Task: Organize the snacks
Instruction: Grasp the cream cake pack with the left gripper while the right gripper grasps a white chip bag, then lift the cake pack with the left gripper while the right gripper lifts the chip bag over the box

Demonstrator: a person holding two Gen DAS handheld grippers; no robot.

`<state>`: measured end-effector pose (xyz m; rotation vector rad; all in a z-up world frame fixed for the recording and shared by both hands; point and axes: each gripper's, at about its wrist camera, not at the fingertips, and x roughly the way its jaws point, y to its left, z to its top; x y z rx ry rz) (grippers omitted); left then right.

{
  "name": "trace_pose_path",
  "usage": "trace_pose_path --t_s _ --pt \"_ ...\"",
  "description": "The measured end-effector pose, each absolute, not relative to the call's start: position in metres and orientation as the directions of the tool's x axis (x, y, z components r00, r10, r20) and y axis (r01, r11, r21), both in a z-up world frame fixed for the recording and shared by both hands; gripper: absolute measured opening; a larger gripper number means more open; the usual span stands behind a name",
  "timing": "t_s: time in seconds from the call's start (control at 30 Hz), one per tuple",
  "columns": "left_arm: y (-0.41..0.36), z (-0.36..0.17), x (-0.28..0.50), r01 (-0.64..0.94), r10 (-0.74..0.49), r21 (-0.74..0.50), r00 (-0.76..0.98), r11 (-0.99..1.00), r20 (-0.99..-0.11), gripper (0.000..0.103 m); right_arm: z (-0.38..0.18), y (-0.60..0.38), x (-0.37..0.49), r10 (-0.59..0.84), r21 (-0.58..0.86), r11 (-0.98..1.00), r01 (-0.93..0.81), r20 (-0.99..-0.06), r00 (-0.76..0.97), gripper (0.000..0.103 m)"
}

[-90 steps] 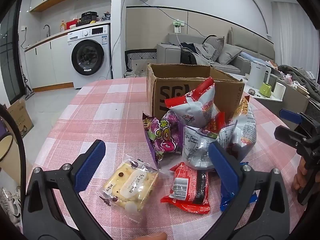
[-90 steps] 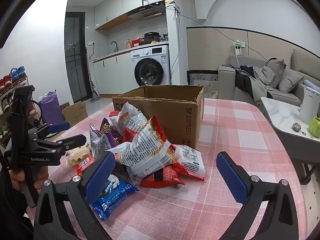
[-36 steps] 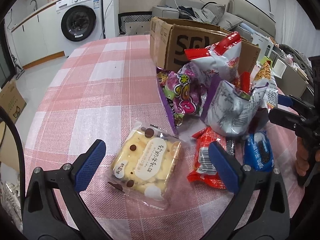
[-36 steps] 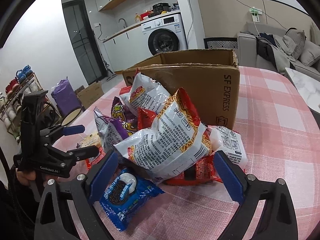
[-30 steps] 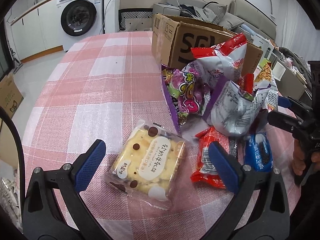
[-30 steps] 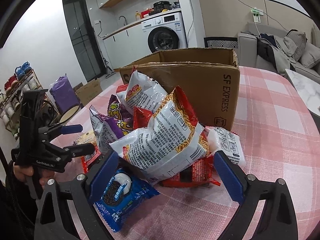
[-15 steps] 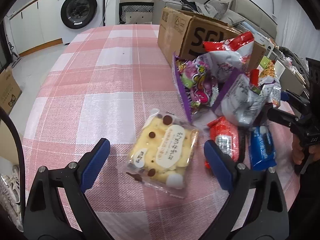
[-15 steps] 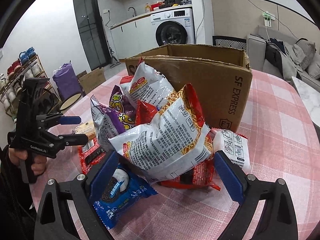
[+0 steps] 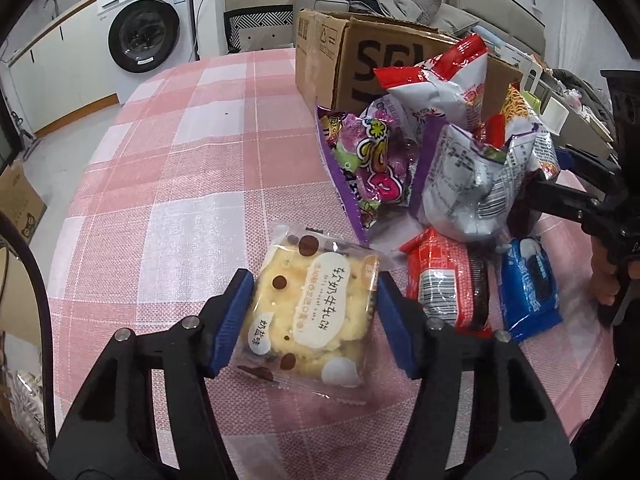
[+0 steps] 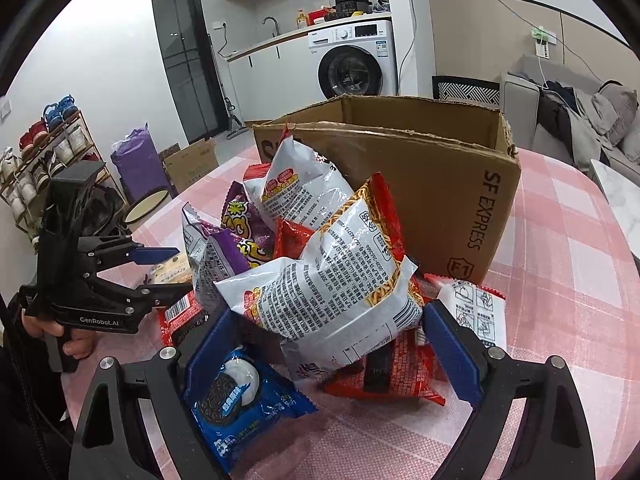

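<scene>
My left gripper [image 9: 314,322] has its blue pads against both sides of a clear-wrapped yellow cake packet [image 9: 316,308] lying on the pink checked tablecloth [image 9: 192,184]. The same gripper [image 10: 158,270] and packet [image 10: 168,270] show in the right wrist view. A pile of snack bags leans against an open cardboard box [image 10: 420,168]: a purple candy bag [image 9: 368,160], white-and-red bags [image 10: 332,280], a red packet [image 9: 444,280] and a blue cookie packet [image 10: 240,396]. My right gripper [image 10: 332,354] is open around the front of the big white-and-red bag, not squeezing it.
The box [image 9: 360,56] stands at the far side of the pile. A washing machine [image 9: 148,32], a shoe rack [image 10: 40,152] and a sofa [image 10: 580,120] stand beyond the round table's edge.
My left gripper has moved forward over the cake packet and its jaws have closed in onto the packet's sides. My right gripper has come closer to the big white-and-red bag.
</scene>
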<state>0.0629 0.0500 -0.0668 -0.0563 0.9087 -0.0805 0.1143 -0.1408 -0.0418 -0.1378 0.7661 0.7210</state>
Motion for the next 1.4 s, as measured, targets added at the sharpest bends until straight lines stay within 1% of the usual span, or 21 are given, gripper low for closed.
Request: trace_pose_path --t_s 0.17,0.27,0.3,0.33,0.37,0.43,0.57,0.9,1.23,1.4 --pt "0.048 -0.066 0.058 0.055 -0.119 -0.108 0.619 0.993 -0.776 0.059 -0.038 -0.136 0.120 0.517 0.093 0.763 -0.639 -0.681 0.518 0.094" --pt "0.047 -0.064 0.054 0.052 -0.123 -0.116 0.629 0.992 -0.768 0.059 -0.038 -0.136 0.127 0.533 0.118 0.756 -0.644 -0.683 0.500 0.094" --pt "0.047 -0.062 0.053 0.050 -0.124 -0.119 0.632 0.992 -0.765 0.059 -0.038 -0.137 0.129 0.535 0.125 0.756 -0.643 -0.683 0.496 0.092" --pt "0.047 -0.061 0.052 0.050 -0.126 -0.123 0.636 0.991 -0.761 0.059 -0.038 -0.138 0.130 0.539 0.130 0.756 -0.641 -0.679 0.498 0.086" --pt "0.047 -0.060 0.050 0.051 -0.130 -0.128 0.641 0.991 -0.756 0.059 -0.037 -0.139 0.130 0.542 0.130 0.756 -0.641 -0.674 0.502 0.082" --pt "0.047 -0.058 0.049 0.050 -0.131 -0.131 0.648 0.990 -0.750 0.059 -0.037 -0.142 0.130 0.529 0.117 0.764 -0.635 -0.676 0.512 0.072" --pt "0.047 -0.054 0.045 0.046 -0.133 -0.137 0.657 0.990 -0.742 0.059 -0.036 -0.151 0.127 0.543 0.142 0.770 -0.622 -0.659 0.521 0.065" --pt "0.043 -0.030 0.031 0.036 -0.124 -0.139 0.706 0.990 -0.697 0.059 -0.021 -0.167 0.115 0.571 0.168 0.772 -0.613 -0.606 0.554 0.064" --pt "0.034 0.007 0.019 0.036 -0.109 -0.126 0.765 0.991 -0.635 0.059 0.013 -0.176 0.097 0.590 0.181 0.778 -0.602 -0.539 0.601 0.064" --pt "0.029 0.029 0.020 0.033 -0.098 -0.120 0.795 0.992 -0.599 0.059 0.033 -0.179 0.093 0.585 0.180 0.787 -0.590 -0.521 0.622 0.064"
